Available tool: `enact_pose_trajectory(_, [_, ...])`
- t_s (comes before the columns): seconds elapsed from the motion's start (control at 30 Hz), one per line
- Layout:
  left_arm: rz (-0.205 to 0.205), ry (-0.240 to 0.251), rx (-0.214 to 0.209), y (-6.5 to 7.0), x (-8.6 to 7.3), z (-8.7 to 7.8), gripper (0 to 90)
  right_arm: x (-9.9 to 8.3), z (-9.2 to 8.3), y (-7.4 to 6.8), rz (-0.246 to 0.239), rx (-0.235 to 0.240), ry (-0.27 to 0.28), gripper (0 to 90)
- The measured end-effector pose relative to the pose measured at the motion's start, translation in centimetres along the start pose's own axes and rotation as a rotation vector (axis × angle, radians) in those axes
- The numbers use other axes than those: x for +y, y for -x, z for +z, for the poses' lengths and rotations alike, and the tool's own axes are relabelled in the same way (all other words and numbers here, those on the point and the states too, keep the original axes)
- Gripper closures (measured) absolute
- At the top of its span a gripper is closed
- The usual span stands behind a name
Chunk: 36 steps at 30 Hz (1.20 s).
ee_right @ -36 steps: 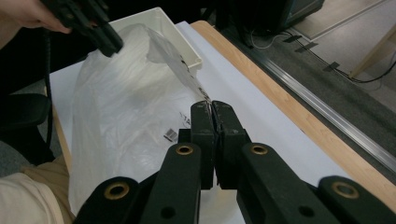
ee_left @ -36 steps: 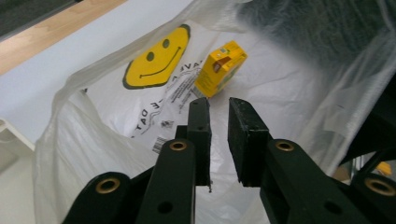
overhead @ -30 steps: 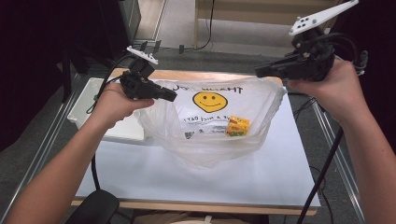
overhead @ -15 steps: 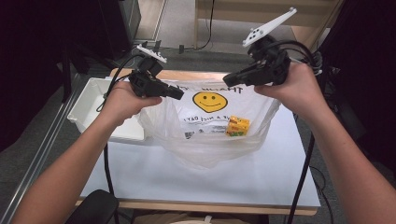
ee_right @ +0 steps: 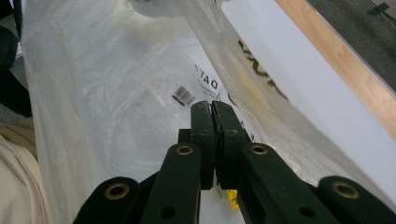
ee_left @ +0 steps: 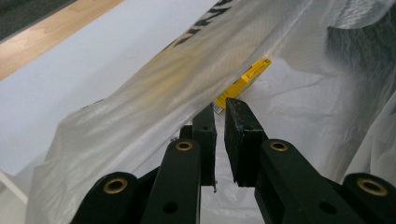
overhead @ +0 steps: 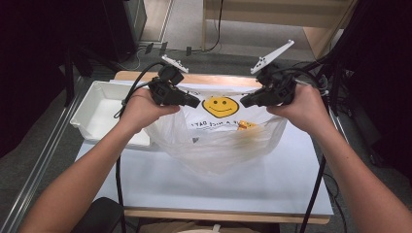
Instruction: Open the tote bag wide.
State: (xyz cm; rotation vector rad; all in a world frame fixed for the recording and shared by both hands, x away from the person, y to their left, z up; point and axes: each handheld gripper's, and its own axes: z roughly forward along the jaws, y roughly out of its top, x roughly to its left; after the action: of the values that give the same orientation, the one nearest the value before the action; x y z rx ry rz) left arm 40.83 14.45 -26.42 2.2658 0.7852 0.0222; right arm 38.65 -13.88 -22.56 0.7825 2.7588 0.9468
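Both grippers sit at the mouth of a thin translucent plastic bag [overhead: 218, 141] that lies on the white table surface [overhead: 233, 189], near the far edge. The bag carries a yellow smiley face [overhead: 221, 106] and a line of dark lettering on its far wall. The left gripper [overhead: 194, 103] is at the left end of the bag's upper rim, pointing right; the right gripper [overhead: 244, 102] is at the right end, pointing left, so the two tips face each other across the smiley, apart. In the left gripper view the jaws stand nearly together with a narrow gap between them; bag film lies along the left jaw, but I cannot tell whether film is pinched between the pads. In the right gripper view the jaws are pressed together with no gap showing; the bag's rim meets the closed tips, and a fold appears caught there, though the film is too thin to confirm. The bag mouth gapes between the two grippers. Inside the bag rests a small yellow packet [ee_left: 243, 83], on the bag's floor toward the right side in the high view. A white tray [overhead: 97, 114] stands on the table left of the bag, just beside it.
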Motion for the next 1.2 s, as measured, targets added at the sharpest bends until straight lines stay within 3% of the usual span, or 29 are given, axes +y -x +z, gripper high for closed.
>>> enact_pose_trajectory(0.23, [0.008, -0.01, 0.003, 0.3, 0.2, 1.3, 83.0, -2.3, 0.3, 0.6, 0.027, -0.015, -0.015, 89.4])
enact_pose_trajectory(0.6, [0.011, 0.015, 0.009, 0.7, 0.9, 2.7, 89.8, -6.8, -0.6, 2.5, 0.118, -0.062, 0.007, 89.4])
enact_pose_trajectory(0.93, [0.01, -0.01, 0.009, 0.5, 1.3, 4.7, 90.0, -10.3, -1.1, 3.9, 0.195, -0.097, 0.021, 89.5])
enact_pose_trajectory(1.2, [0.015, -0.022, 0.025, 0.4, 1.2, 6.1, 89.1, -12.1, -0.5, 4.3, 0.216, -0.114, 0.024, 89.4])
